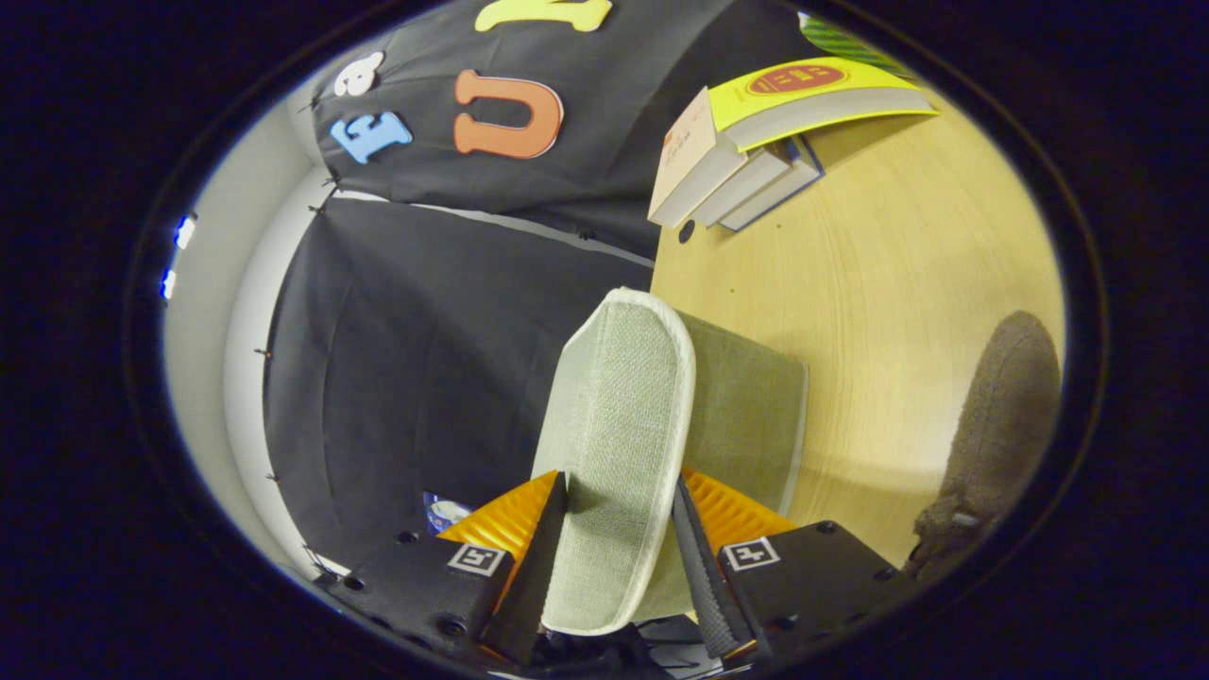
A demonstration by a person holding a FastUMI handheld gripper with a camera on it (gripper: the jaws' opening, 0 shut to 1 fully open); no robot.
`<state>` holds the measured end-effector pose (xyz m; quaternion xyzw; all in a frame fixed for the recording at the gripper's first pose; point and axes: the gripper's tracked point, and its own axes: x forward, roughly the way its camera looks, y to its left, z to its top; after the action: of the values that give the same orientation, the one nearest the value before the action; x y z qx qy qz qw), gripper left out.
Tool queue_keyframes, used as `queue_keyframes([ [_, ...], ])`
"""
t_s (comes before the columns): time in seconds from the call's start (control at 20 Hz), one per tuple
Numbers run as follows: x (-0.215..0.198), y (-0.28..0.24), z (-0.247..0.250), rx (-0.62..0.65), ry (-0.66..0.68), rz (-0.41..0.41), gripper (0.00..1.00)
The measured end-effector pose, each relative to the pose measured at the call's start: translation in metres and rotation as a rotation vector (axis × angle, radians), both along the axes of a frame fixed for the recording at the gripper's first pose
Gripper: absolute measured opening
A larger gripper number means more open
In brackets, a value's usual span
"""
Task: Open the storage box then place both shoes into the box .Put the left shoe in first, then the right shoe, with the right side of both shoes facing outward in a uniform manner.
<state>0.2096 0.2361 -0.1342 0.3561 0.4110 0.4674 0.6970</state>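
The claw [619, 557] grips the box lid [619, 425] by its near piped edge; it looks light, stiff fabric board

Staged recording booth, not a lived-in room. Black cloth wall [425, 359] hangs as a backdrop, pinned along its seams, with a plain white wall [203, 312] showing beside it. Pale wood-grain tabletop [897, 283] serves as the work surface. Household props on it: a stack of 4 books [756, 151] near the cloth, a grey-green fabric storage box [746, 416], a brown fuzzy shoe [1001, 434]. The gripper [619, 557] rides in view, both fingers pressed against the box's lid [614, 453].
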Motion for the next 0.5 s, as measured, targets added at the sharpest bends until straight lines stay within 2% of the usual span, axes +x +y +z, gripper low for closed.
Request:
queue_keyframes([
  [0.15,0.005,-0.005,0.001,-0.031,-0.024,-0.021,0.66],
  [0.2,0.008,-0.010,0.001,-0.046,-0.044,-0.048,0.59],
  [0.25,0.013,-0.011,0.002,-0.051,-0.061,-0.074,0.48],
  [0.4,0.013,-0.011,0.015,-0.047,-0.103,-0.096,0.20],
  [0.5,0.011,-0.018,0.022,-0.082,-0.126,-0.107,0.15],
])
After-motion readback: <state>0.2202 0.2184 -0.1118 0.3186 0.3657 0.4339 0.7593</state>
